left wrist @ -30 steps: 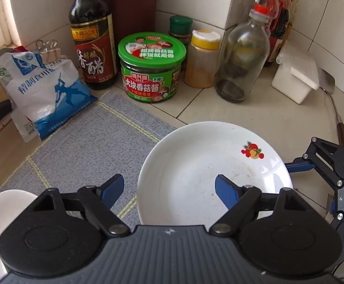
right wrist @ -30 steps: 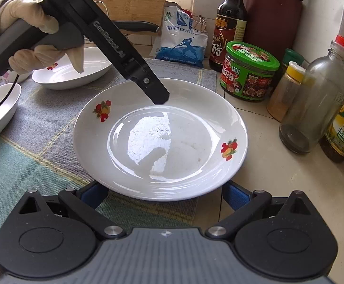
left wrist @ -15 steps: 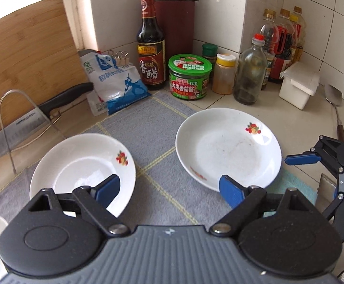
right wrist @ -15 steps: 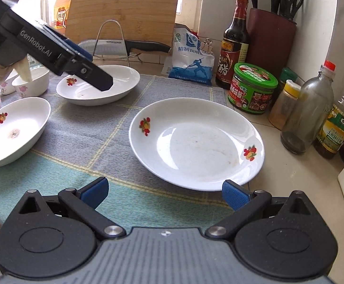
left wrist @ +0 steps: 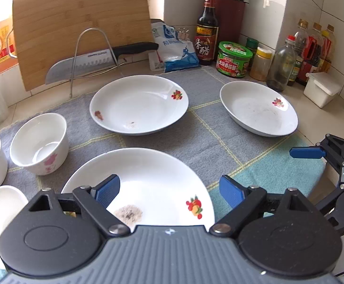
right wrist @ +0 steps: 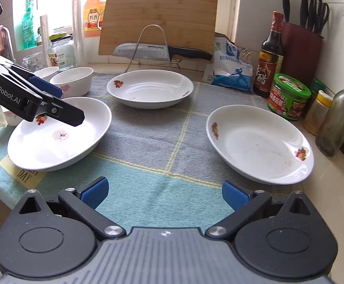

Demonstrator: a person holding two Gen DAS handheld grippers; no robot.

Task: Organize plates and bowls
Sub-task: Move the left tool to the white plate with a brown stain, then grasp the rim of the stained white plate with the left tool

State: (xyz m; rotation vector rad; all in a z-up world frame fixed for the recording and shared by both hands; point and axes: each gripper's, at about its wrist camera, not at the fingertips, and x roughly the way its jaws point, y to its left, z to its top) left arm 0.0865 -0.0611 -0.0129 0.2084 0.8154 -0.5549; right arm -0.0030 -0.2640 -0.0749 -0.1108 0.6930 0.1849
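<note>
On the checked cloth [right wrist: 148, 137]: three plates well apart | left gripper [left wrist: 169, 189] spread over nearest plate [left wrist: 153, 177] | right gripper [right wrist: 164, 194] spread, empty.

My left gripper [left wrist: 169, 190] and right gripper [right wrist: 164, 195] look alike: ribbed grey body, round black linkage housings, silver pivot screws, black arms ending in blue ribbed fingers [left wrist: 107, 188]. White "GenRobot.AI" lettering marks the left one's black side.
</note>
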